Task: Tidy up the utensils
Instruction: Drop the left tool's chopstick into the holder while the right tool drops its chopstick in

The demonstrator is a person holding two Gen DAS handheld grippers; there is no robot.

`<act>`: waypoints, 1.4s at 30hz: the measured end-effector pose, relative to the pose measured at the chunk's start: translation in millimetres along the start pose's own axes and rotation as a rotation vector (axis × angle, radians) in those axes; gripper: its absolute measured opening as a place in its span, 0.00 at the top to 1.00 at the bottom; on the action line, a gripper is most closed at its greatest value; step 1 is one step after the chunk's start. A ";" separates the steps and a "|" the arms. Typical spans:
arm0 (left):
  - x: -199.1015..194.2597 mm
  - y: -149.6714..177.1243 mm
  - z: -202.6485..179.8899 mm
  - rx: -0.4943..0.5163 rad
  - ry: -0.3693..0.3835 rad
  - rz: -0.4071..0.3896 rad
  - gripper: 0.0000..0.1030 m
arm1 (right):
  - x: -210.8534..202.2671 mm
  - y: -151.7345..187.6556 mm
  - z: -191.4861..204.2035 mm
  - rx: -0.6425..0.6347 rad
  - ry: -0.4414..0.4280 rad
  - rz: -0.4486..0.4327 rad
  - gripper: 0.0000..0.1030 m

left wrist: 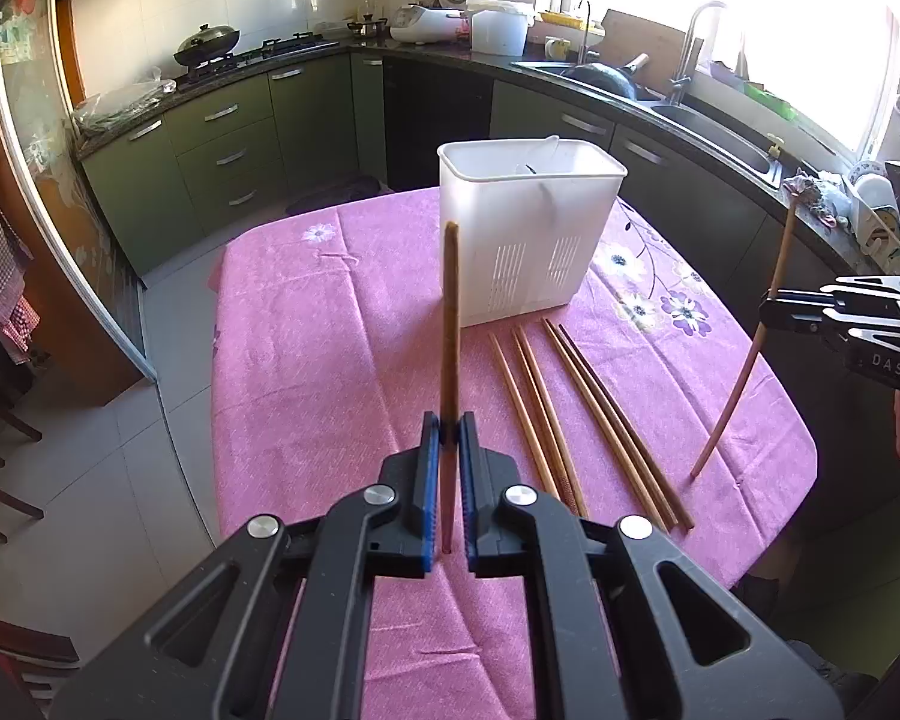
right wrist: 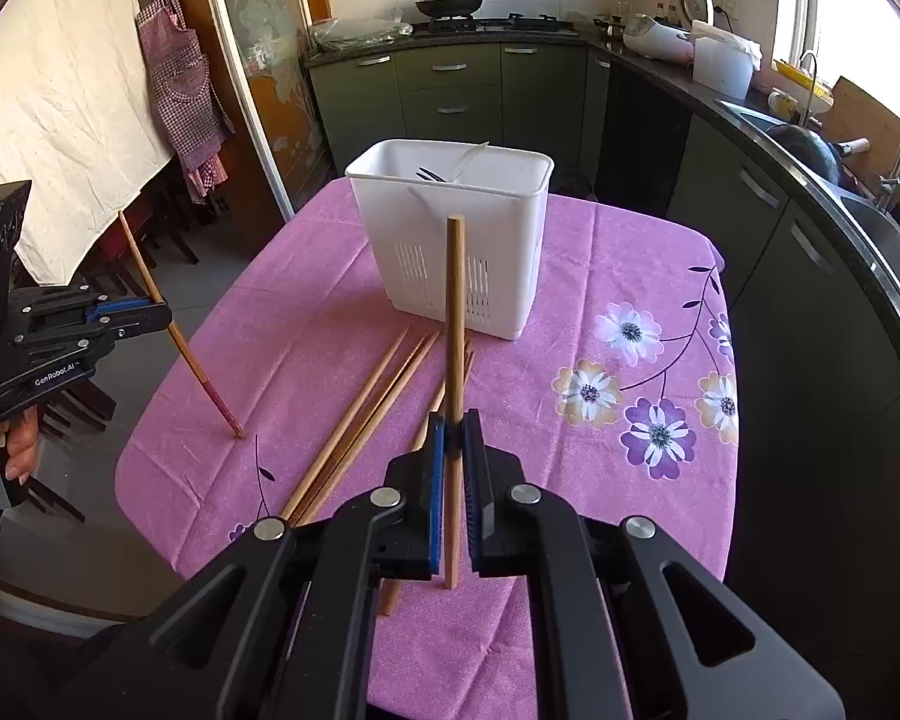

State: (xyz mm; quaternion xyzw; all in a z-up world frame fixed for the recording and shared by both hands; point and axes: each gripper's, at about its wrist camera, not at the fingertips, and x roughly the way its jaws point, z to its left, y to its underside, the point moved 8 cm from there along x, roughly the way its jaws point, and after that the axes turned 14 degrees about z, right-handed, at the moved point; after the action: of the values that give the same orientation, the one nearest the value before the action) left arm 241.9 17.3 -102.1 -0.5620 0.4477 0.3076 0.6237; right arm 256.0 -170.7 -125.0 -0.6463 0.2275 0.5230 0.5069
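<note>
Chopsticks occupy both of our grippers: the left gripper (left wrist: 450,429) has its blue pads pressed onto one brown chopstick (left wrist: 450,312) that stands nearly upright between them, and the right gripper (right wrist: 455,429) pinches a paler one (right wrist: 455,312) the same way. Our left wrist view alone shows the sink (left wrist: 720,132) with its tap under the bright window, and the right gripper from the side, its stick slanting down with the tip at the cloth or just above it. Our right wrist view alone shows a checked apron (right wrist: 180,78) hanging by a glass door and the left gripper from the side in a hand (right wrist: 12,444), its stick ending in a reddish tip just at the cloth. We count two held chopsticks and about five more lying loose (left wrist: 570,402) in a rough row on the pink flowered tablecloth (left wrist: 306,360), just in front of one white plastic utensil holder (left wrist: 528,234). That holder is rectangular, slotted low on its front wall and divided inside; something dark lies in it, too unclear to name.
</note>
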 end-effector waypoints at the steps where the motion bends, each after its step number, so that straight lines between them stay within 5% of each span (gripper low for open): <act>1: -0.2 0.8 0.3 0.000 -0.002 0.000 0.94 | -1.3 2.0 -1.1 0.002 0.006 -0.005 0.93; 16: -32.8 -25.3 -7.2 0.006 0.026 -0.039 0.94 | -19.0 -8.6 -9.9 0.010 -0.035 -0.059 0.93; 26: -112.8 -142.0 -28.1 0.006 0.076 -0.259 0.94 | -39.0 -27.4 -22.1 0.014 -0.044 -0.108 0.93; 31: -115.6 -194.3 -38.1 0.001 0.016 -0.355 0.94 | -34.2 -27.6 -35.0 0.033 -0.058 -0.105 0.93; 42: 8.4 -198.8 -25.0 -0.072 -0.004 -0.095 0.93 | -91.3 -71.3 -40.4 0.035 -0.058 -0.260 0.93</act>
State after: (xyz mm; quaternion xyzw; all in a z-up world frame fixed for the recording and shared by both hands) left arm 416.3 -43.8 -24.2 -0.6042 0.4080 0.2944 0.6179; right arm 300.9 -201.1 -14.9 -0.6459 0.1361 0.4676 0.5878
